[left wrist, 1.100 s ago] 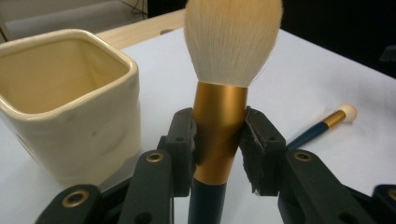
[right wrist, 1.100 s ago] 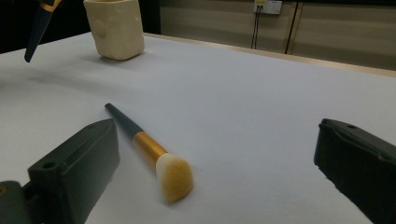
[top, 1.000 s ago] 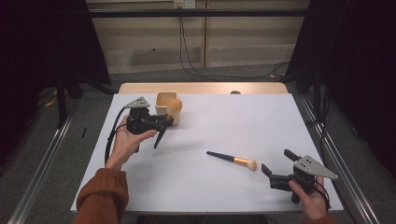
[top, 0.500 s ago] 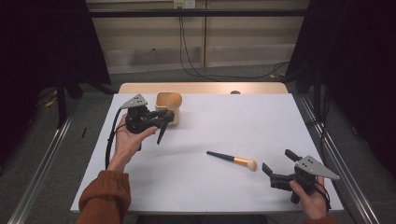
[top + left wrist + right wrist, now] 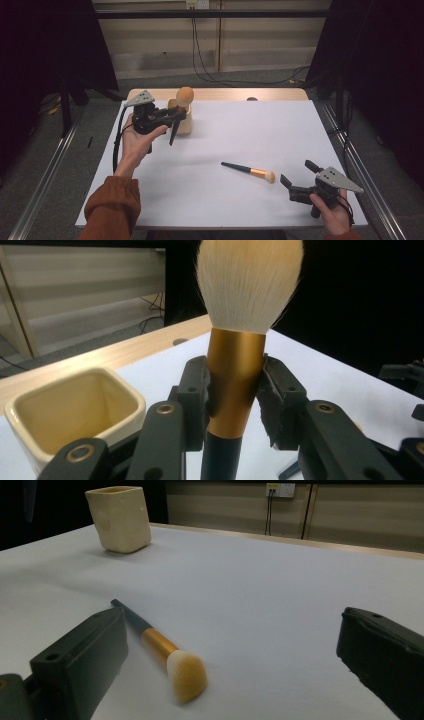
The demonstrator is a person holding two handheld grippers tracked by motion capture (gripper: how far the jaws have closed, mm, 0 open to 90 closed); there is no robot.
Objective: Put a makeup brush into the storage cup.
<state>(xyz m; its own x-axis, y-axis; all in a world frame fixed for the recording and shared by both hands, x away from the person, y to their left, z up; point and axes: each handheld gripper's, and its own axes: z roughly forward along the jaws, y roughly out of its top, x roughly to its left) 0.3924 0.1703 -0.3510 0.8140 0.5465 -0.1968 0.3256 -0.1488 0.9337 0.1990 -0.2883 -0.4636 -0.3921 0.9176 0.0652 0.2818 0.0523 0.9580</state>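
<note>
**Powder brush clamped upright beside the cup; second brush flat on the table**

Left gripper [image 5: 172, 119]: raised over the far left of the white table [image 5: 240, 130], jaws pressed on the gold ferrule of a large powder brush [image 5: 239, 370], bristles up, dark handle hanging down below the jaws. In the high view, the brush head [image 5: 185, 94] level with the rim of the cream square cup [image 5: 184, 122], just beside it (above it or in front of it: cannot tell). In the left gripper view, the cup [image 5: 75, 410] low at the left, hollow and open-topped, nothing visible inside.

Right gripper [image 5: 295, 182]: low at the near right edge, held in the right hand [image 5: 332, 212], jaws spread wide, nothing between them. Just ahead of it, a smaller makeup brush [image 5: 248, 171] lying flat on the tabletop, dark handle toward the cup, gold ferrule and pale bristle head [image 5: 187, 675] toward the gripper, near the left jaw but apart from it. Cup [image 5: 119, 517] well away at the far side in the right gripper view.
</note>
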